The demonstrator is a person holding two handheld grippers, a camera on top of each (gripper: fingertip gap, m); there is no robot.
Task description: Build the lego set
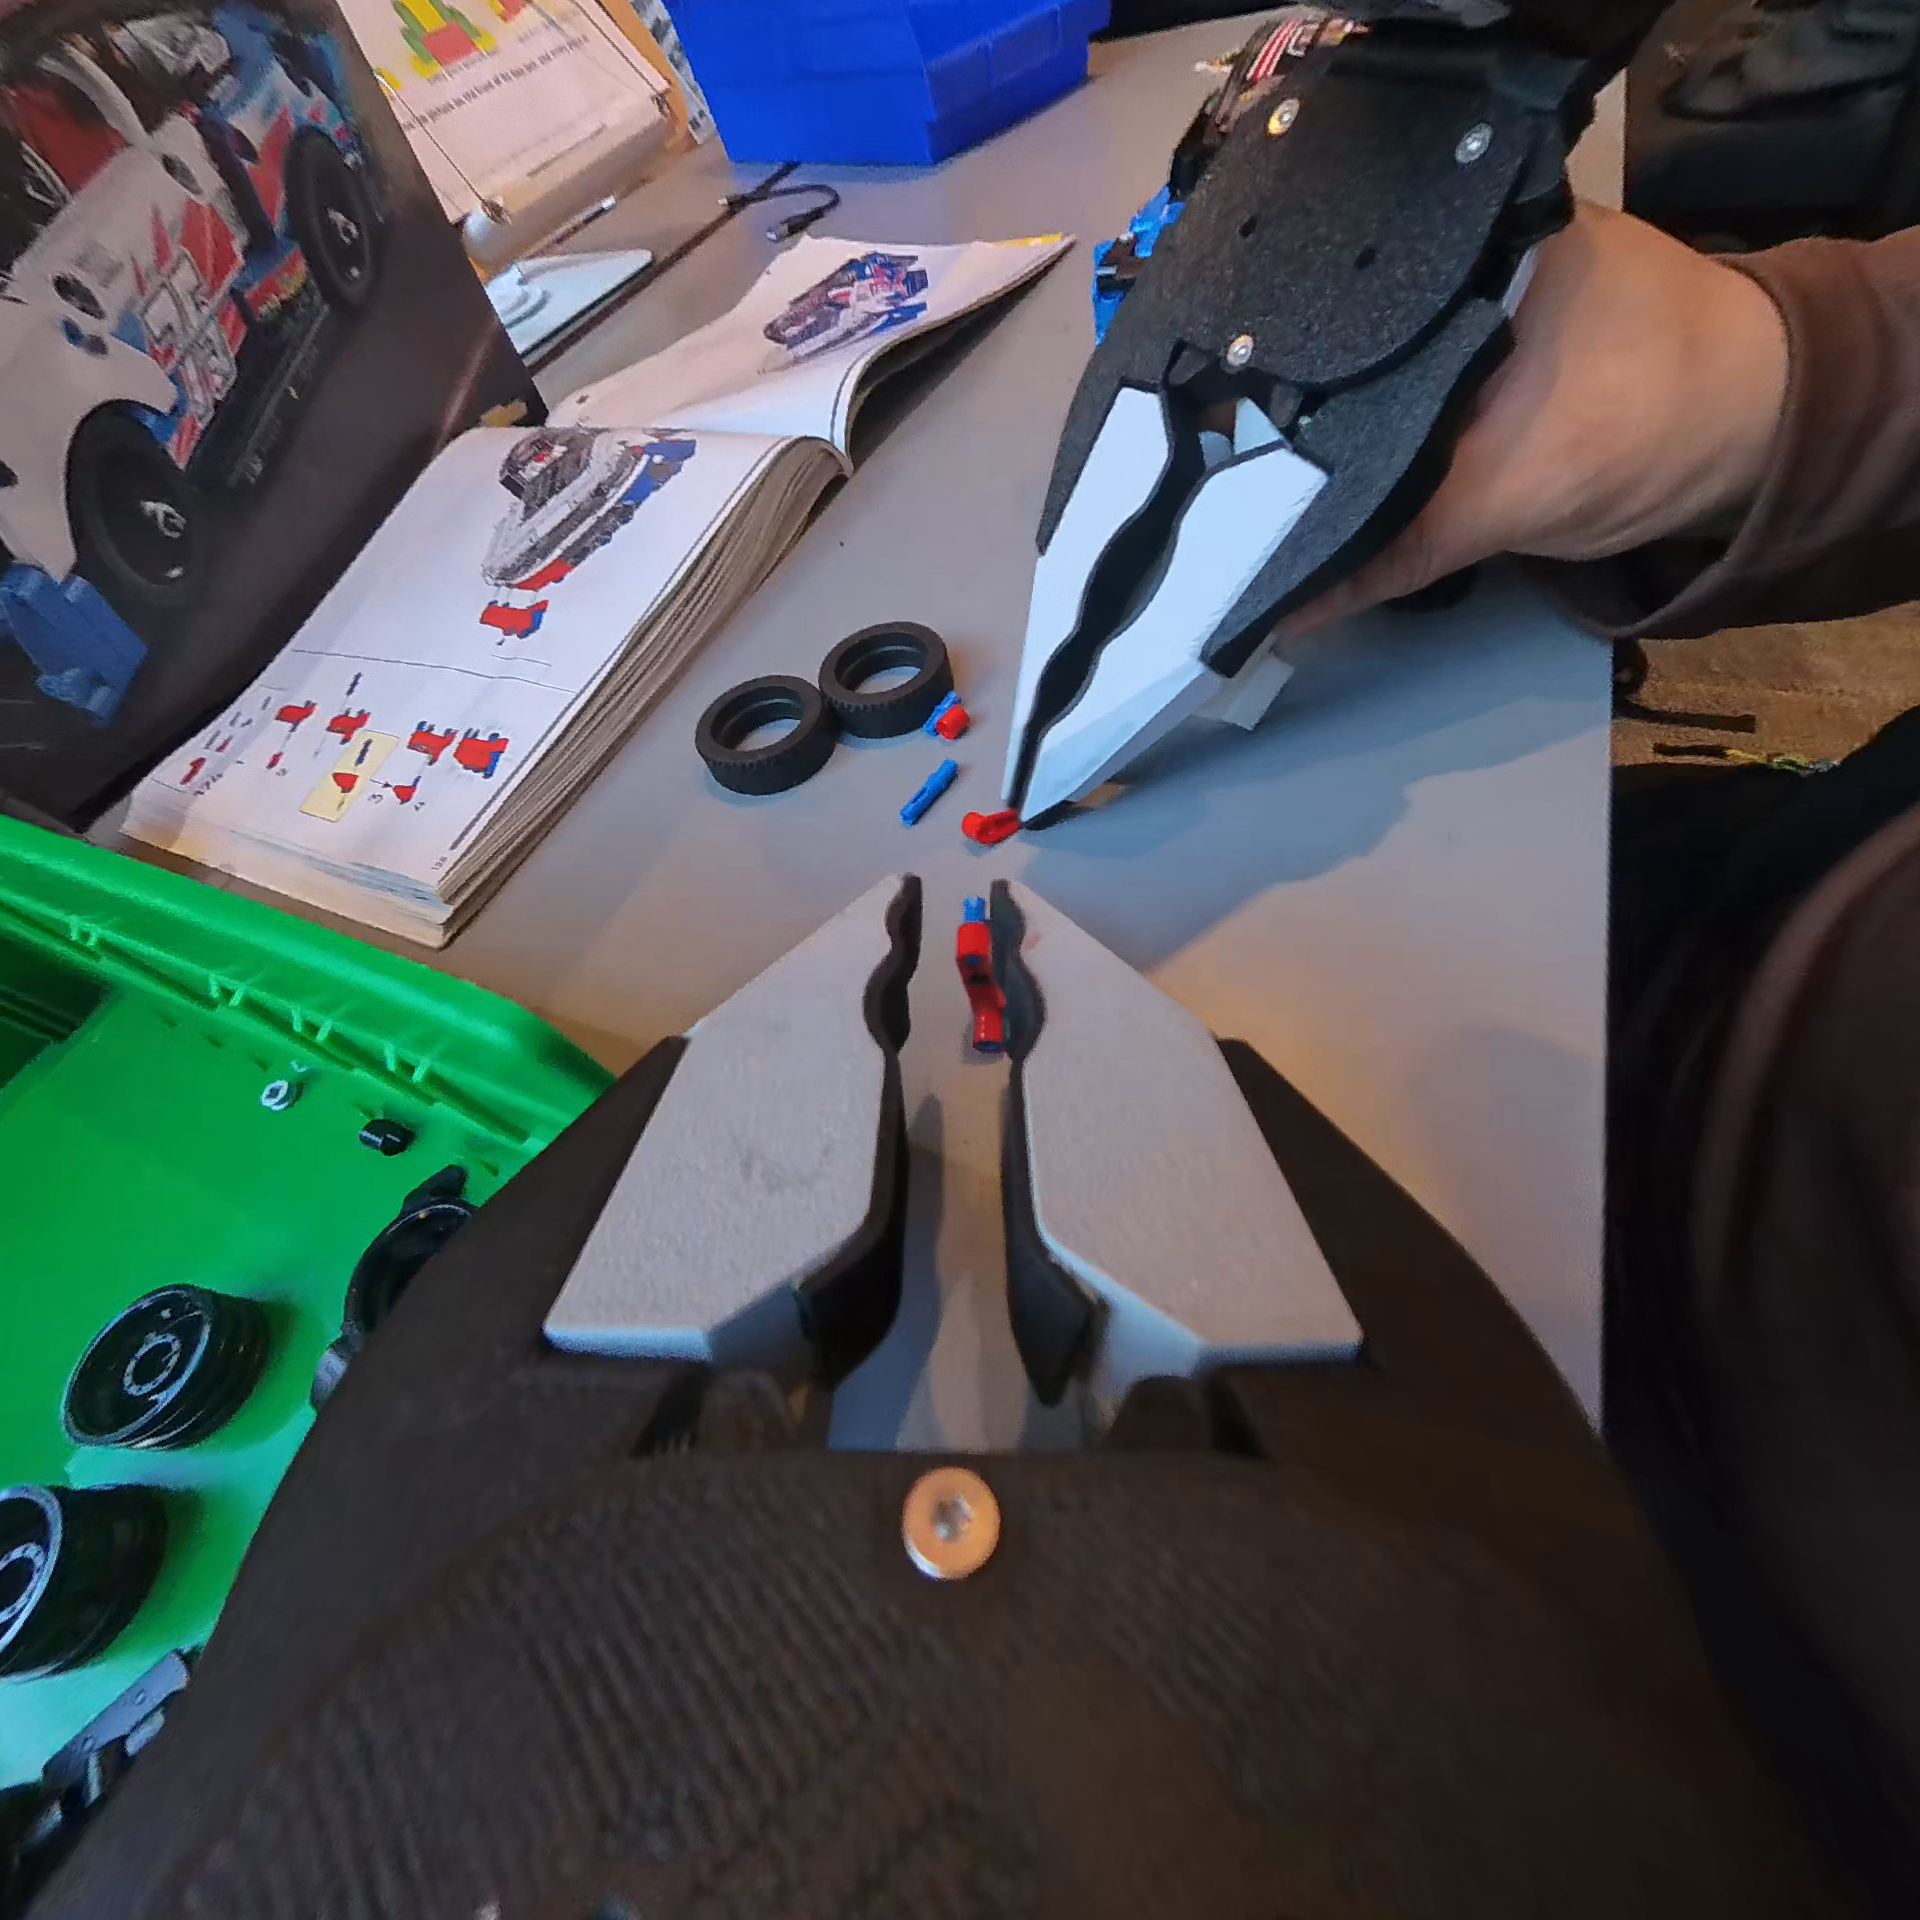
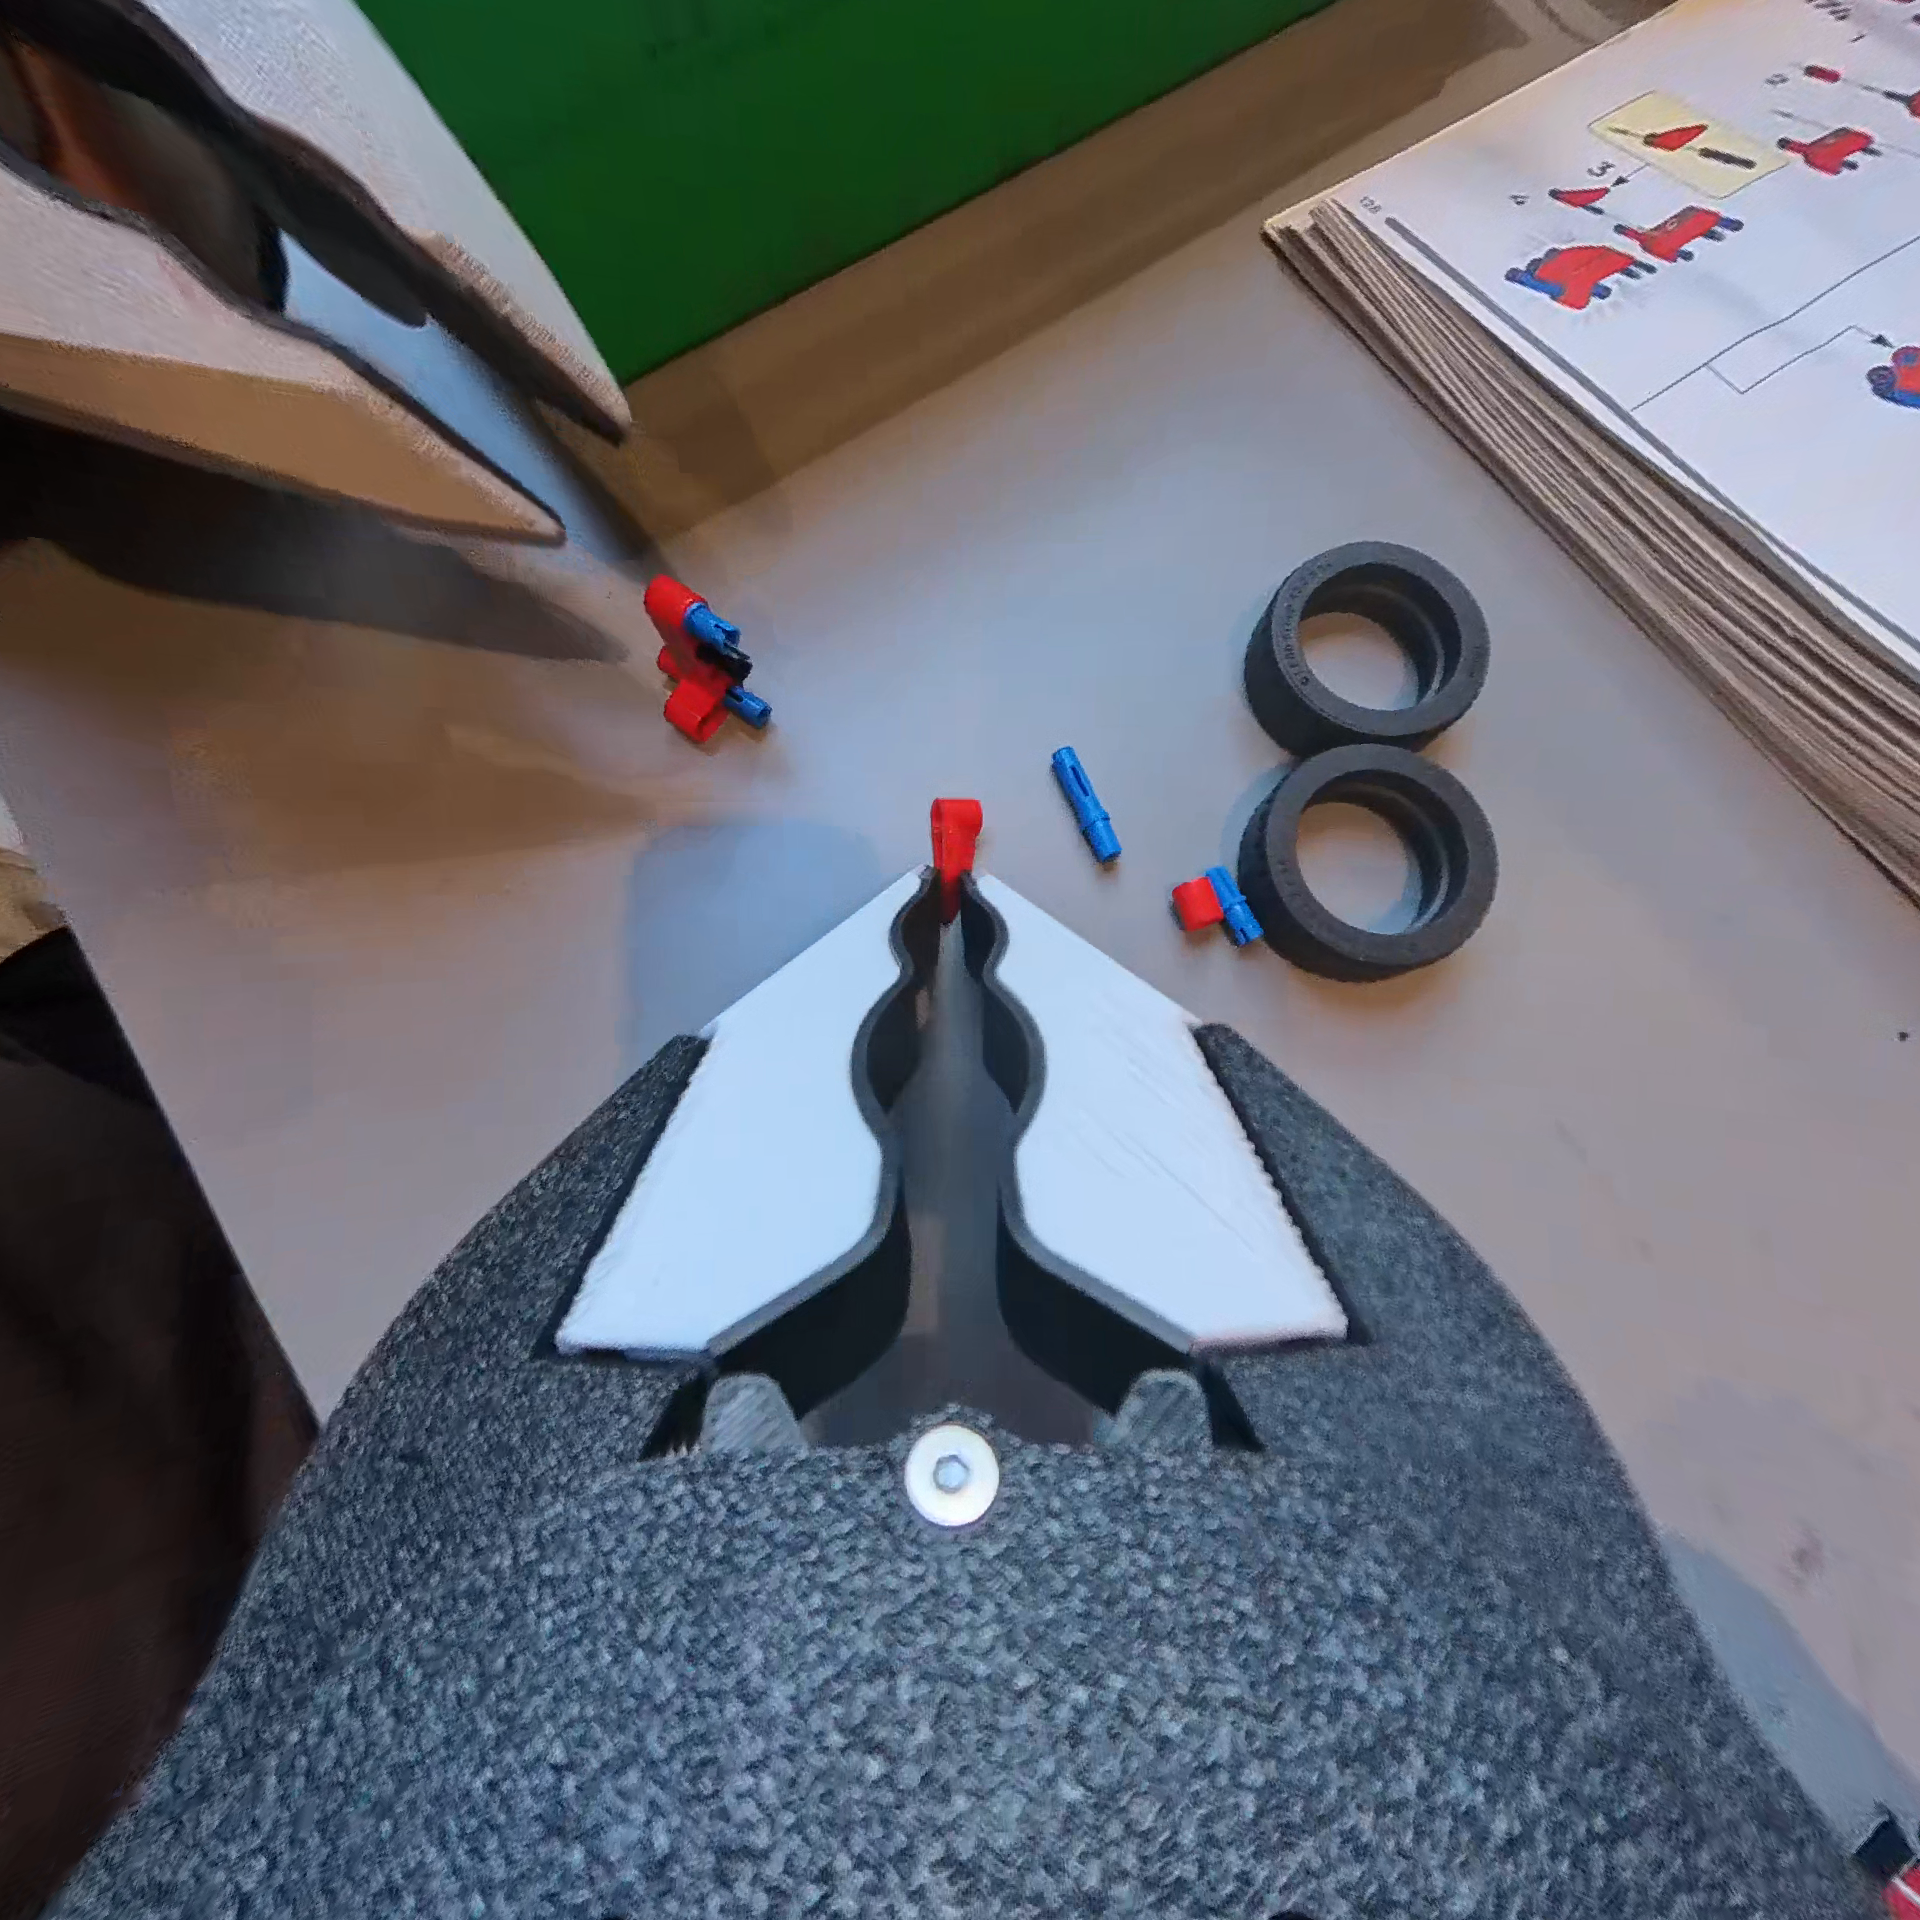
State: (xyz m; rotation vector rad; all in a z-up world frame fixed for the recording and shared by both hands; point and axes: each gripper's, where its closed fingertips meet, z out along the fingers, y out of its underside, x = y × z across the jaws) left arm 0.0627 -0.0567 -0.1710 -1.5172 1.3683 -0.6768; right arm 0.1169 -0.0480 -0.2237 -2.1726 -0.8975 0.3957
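Note:
My right gripper (image 2: 945, 885) is shut on a small red connector (image 2: 954, 840) at its tips, low over the grey table (image 2: 1039, 468). It also shows in the left wrist view (image 1: 1023, 816), with the connector (image 1: 987, 826) at its tip. My left gripper (image 1: 953, 885) is open, its jaws a narrow gap apart. A red and blue sub-assembly (image 1: 977, 977) lies on the table in that gap, untouched; it also shows in the right wrist view (image 2: 701, 665). A loose blue pin (image 2: 1086, 803) and a small red-and-blue piece (image 2: 1216, 904) lie to the right of the connector.
Two black tyres (image 2: 1273, 665) (image 2: 1268, 883) lie beside the open instruction booklet (image 1: 416, 675). A green bin (image 1: 156, 1143) with black wheel rims (image 1: 166, 1366) stands at the left. The set's box (image 1: 156, 312) and a blue bin (image 1: 883, 73) stand at the back. The table edge (image 1: 1605, 935) runs along the right. About 8 centimetres separates my left fingertips from my right. The small red-and-blue piece (image 2: 1216, 904) lies some 4 centimetres from my right tips, 12 centimetres from my left tips. It turns up in the left wrist view (image 1: 948, 711) as well.

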